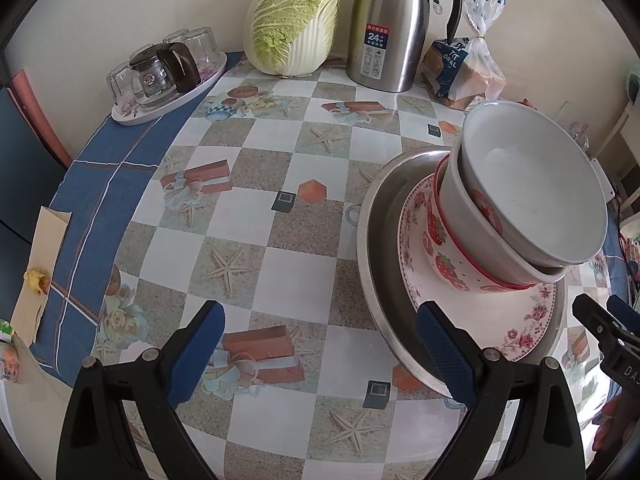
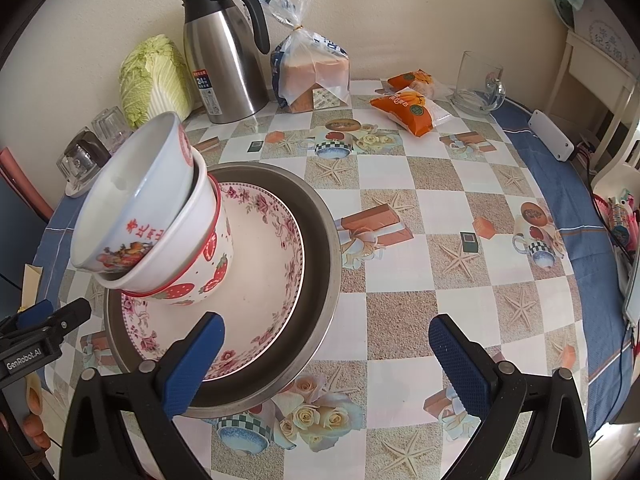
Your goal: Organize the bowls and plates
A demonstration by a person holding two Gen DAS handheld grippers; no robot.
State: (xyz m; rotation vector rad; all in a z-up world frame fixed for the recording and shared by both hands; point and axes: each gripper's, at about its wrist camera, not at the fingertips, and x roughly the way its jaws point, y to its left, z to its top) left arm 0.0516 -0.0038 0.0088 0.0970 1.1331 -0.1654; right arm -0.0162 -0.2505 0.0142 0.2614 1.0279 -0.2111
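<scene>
A steel pan (image 1: 372, 240) (image 2: 320, 240) sits on the table with a floral plate (image 1: 520, 320) (image 2: 264, 264) in it. On the plate stands a strawberry bowl (image 1: 440, 256) (image 2: 212, 264), with two white bowls nested in it; the top bowl (image 1: 536, 196) (image 2: 132, 208) tilts. My left gripper (image 1: 320, 344) is open and empty, its right finger at the pan's near-left rim. My right gripper (image 2: 328, 356) is open and empty, its left finger over the pan's near rim. Each gripper shows at the edge of the other's view (image 1: 604, 320) (image 2: 44, 328).
Along the wall stand a napa cabbage (image 1: 296, 20) (image 2: 156, 76), a steel thermos jug (image 1: 392, 24) (image 2: 228, 52) and bagged bread (image 2: 312, 76). A tray of glasses (image 1: 164, 76) is far left. Orange snack packs (image 2: 408, 108) and a glass mug (image 2: 480, 80) lie far right.
</scene>
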